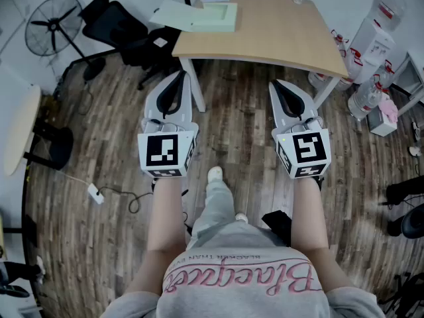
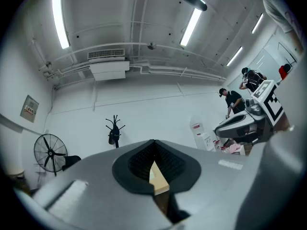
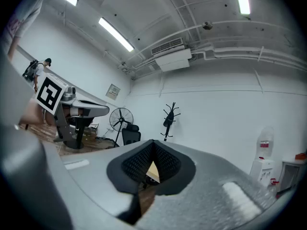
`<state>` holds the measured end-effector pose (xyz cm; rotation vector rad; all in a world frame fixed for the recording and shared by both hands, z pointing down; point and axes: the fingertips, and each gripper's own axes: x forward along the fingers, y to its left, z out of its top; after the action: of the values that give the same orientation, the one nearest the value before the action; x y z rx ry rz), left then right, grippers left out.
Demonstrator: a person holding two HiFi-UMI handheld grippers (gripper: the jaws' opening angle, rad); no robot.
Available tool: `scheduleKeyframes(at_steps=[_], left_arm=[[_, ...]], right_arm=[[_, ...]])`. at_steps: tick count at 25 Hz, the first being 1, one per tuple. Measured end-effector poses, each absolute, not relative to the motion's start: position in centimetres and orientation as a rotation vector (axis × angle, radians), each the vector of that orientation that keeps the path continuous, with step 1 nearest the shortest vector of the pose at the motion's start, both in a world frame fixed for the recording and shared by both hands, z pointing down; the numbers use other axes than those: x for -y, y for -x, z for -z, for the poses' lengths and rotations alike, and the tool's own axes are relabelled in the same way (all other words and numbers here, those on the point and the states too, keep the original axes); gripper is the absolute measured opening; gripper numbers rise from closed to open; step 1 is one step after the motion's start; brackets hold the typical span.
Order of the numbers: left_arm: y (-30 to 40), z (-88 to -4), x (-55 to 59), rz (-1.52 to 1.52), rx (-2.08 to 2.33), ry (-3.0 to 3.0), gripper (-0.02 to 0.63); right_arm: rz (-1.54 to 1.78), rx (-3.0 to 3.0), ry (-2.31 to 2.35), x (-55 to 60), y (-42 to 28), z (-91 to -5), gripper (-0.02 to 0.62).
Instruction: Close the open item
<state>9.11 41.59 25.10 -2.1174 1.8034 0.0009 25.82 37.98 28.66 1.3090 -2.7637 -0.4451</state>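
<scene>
Left gripper (image 1: 179,75): is pointing roughly level over the wood floor (image 1: 99,144). Its jaws are sitting pressed together at the tips and gripping nothing; only a sliver of tabletop is showing through the gap behind the pads.
Right gripper (image 1: 277,83): is pointing level, well apart from the left one. Its jaws are likewise meeting at the tips and holding nothing.
Green box (image 1: 211,16): is lying open on the far left part of the table (image 1: 285,35), its pale flap spreading out flat to the left.
Box against the jaws: is sitting ahead of both grippers, past the table's near edge and well apart from either pair of tips. It is lying closer to the left gripper's line than to the right's.
Table: is standing straight ahead, pale wood on white legs.
Surroundings: a fan (image 1: 53,25) and a black chair (image 1: 126,32) are standing at the left.
</scene>
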Motion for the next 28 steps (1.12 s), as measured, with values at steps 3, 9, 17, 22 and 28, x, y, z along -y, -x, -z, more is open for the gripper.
scheduleKeyframes(at_steps=[3,9,17,22,28], left_arm=[[-8.8,-25.4,-40.4,-0.003,-1.799,2.129,0.000],[-7.7,-25.4,-36.8,0.000,-1.807,2.136,0.000],[-3.3,-25.6,-29.8,-0.027,-1.875,2.135,0.000],[0.3,-25.6,-24.8,-0.060,-1.911,2.136,0.000],[5.1,-25.6,-18.6,-0.049,-1.936,2.127,0.000]], right_arm=[[0.435,2.776,-1.330,-37.0,-25.9,-28.5,0.002],[0.430,2.782,-1.313,-33.7,-24.9,-28.3,0.002],[0.415,2.813,-1.281,-26.9,-21.5,-27.8,0.002],[0.431,2.798,-1.253,-21.9,-18.3,-27.5,0.002],[0.464,2.771,-1.239,-15.9,-14.3,-27.2,0.003]])
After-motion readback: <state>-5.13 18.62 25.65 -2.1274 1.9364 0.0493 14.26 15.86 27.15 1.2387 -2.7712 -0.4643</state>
